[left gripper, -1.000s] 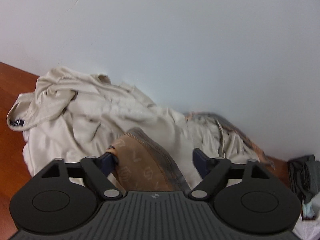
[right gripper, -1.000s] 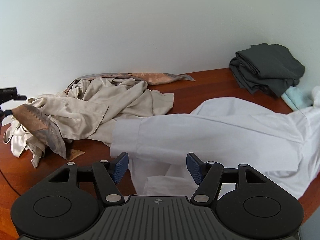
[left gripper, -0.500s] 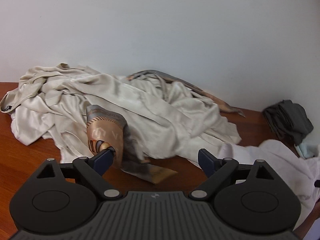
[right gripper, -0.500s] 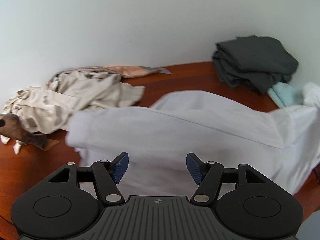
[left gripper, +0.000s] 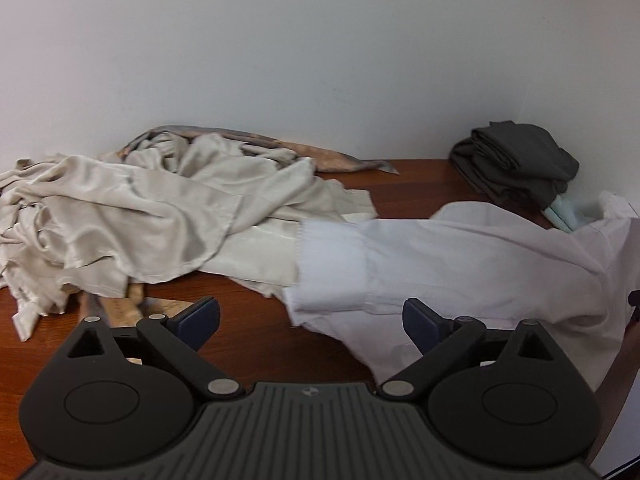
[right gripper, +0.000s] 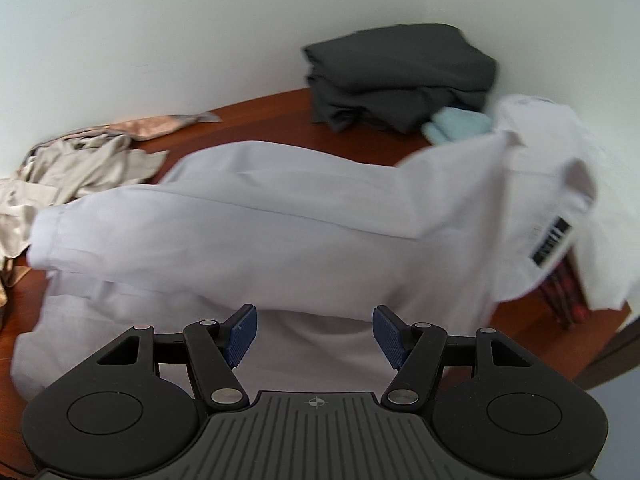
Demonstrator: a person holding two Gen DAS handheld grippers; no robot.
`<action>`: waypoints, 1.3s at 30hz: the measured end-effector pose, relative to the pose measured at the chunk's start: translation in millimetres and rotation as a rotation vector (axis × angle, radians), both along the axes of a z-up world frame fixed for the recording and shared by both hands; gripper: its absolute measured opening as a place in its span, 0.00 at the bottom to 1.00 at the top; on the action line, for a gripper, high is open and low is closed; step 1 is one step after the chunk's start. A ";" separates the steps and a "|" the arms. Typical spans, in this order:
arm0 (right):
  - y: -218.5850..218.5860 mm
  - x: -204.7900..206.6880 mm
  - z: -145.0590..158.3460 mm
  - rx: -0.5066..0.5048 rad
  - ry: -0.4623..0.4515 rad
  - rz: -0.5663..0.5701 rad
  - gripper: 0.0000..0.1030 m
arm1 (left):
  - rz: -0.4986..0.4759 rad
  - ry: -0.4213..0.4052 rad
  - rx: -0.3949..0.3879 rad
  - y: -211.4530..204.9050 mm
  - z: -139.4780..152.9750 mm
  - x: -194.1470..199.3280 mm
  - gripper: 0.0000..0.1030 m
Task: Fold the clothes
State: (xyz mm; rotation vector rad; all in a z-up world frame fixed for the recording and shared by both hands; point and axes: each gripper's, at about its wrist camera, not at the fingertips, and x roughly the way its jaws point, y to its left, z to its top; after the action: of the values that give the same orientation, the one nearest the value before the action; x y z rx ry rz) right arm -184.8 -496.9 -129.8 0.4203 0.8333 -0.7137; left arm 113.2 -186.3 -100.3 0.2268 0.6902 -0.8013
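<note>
A white shirt lies spread across the right half of the wooden table. My left gripper hovers over the table just before the shirt's cuff. Its jaws are opening and nothing is between them. My right gripper stands open low over the shirt's body, its blue pads apart from the cloth. A black label shows at the shirt's collar on the right. A brown patterned scarf lies partly under the crumpled beige garments.
A folded dark grey stack sits at the back right against the white wall, with a light blue cloth beside it. A second strip of patterned cloth trails behind the beige pile. The table's edge runs at the far right.
The brown scarf that hung at my left gripper's finger now lies on the table by the beige pile. Both grippers have swung right and lower, towards the white shirt.
</note>
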 end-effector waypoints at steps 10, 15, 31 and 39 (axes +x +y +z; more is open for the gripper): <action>-53.2 -43.7 -2.6 -0.061 0.000 -0.138 0.65 | -0.178 -0.008 0.042 -74.8 -24.8 -35.5 0.97; -80.9 -50.9 7.4 -0.099 -0.032 -0.180 0.65 | -0.241 -0.078 0.077 -116.3 -32.1 -41.8 0.97; -130.4 -57.0 11.6 -0.066 -0.105 -0.237 0.65 | -0.648 -0.121 0.159 -289.2 -58.9 -19.2 0.97; -132.6 -57.9 11.1 -0.059 -0.104 -0.232 0.64 | -0.759 -0.023 0.167 -320.0 -73.5 -9.5 0.40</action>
State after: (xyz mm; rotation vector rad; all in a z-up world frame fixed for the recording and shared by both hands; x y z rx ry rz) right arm -242.7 -629.4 -118.7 0.5014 0.6698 -0.9208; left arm 103.7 -506.2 -173.8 0.6719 0.6490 -1.4607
